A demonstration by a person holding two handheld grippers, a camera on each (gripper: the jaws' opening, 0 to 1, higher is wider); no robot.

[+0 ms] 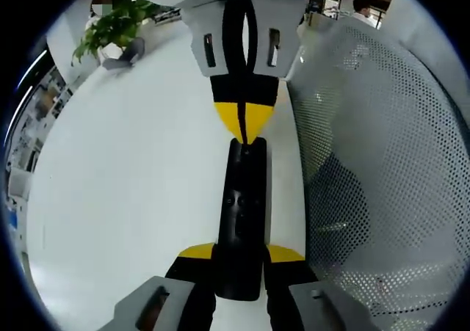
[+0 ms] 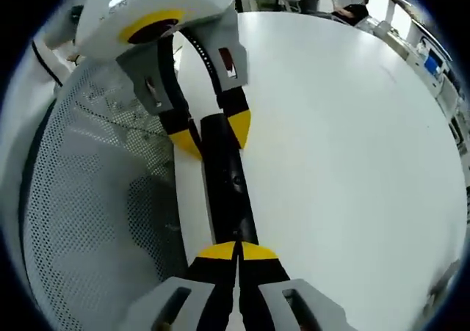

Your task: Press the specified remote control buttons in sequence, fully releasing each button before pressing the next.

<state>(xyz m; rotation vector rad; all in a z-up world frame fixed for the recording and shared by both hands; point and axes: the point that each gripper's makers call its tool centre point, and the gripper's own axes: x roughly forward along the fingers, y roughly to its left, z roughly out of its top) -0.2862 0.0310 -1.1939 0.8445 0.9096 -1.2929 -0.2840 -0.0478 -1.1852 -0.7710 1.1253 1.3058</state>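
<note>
A long black remote control lies lengthwise on the white table, close to its edge. My left gripper is shut on the remote's near end, one yellow-tipped jaw on each side. My right gripper comes in from the top of the left gripper view with its jaws shut together, and its yellow point meets the remote's far end. In the right gripper view the remote runs up from my shut right gripper to the left gripper, which clamps its other end.
A white perforated mesh chair back stands right against the table edge beside the remote, also seen as the mesh chair. A potted plant stands at the table's far corner. People sit beyond the table.
</note>
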